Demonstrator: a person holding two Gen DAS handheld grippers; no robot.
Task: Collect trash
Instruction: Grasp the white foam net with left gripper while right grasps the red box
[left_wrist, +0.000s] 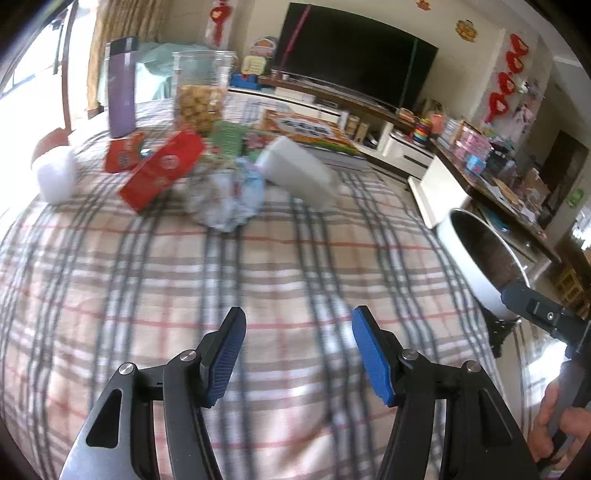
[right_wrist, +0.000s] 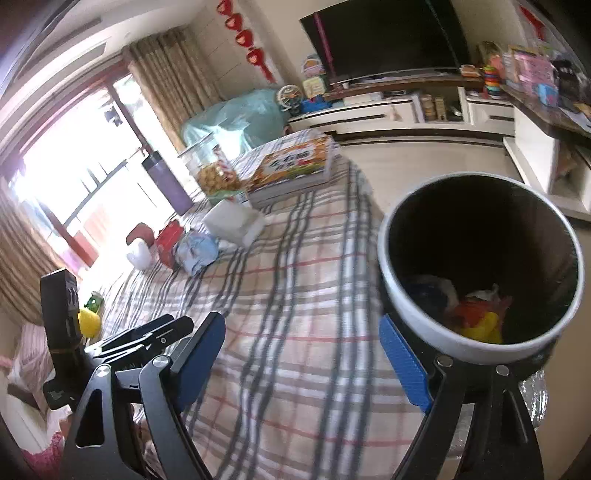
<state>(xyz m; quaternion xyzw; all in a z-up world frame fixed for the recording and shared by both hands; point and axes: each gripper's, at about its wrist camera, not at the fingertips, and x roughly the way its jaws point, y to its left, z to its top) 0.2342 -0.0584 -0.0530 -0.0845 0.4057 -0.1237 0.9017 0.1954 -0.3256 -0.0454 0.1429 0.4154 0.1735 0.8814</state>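
A crumpled pale-blue wrapper (left_wrist: 229, 195) (right_wrist: 195, 251) lies on the plaid tablecloth among a red carton (left_wrist: 162, 170), a white box (left_wrist: 299, 170) (right_wrist: 232, 221) and a white cup (left_wrist: 55, 177). My left gripper (left_wrist: 299, 350) hovers over bare cloth well short of them, open, with nothing between its blue pads. A white bin (left_wrist: 476, 266) (right_wrist: 406, 295) with a dark inside stands off the table's right edge and holds yellow and orange scraps (right_wrist: 480, 325). My right gripper (right_wrist: 301, 332) is open and empty, its right finger close under the bin's rim.
Behind the litter stand a purple bottle (left_wrist: 122, 88), a clear jar of snacks (left_wrist: 201, 92) and a stack of books (left_wrist: 310, 133). A television (left_wrist: 351, 55) and low cabinets fill the far wall. A hand (left_wrist: 557, 417) grips the right tool's handle.
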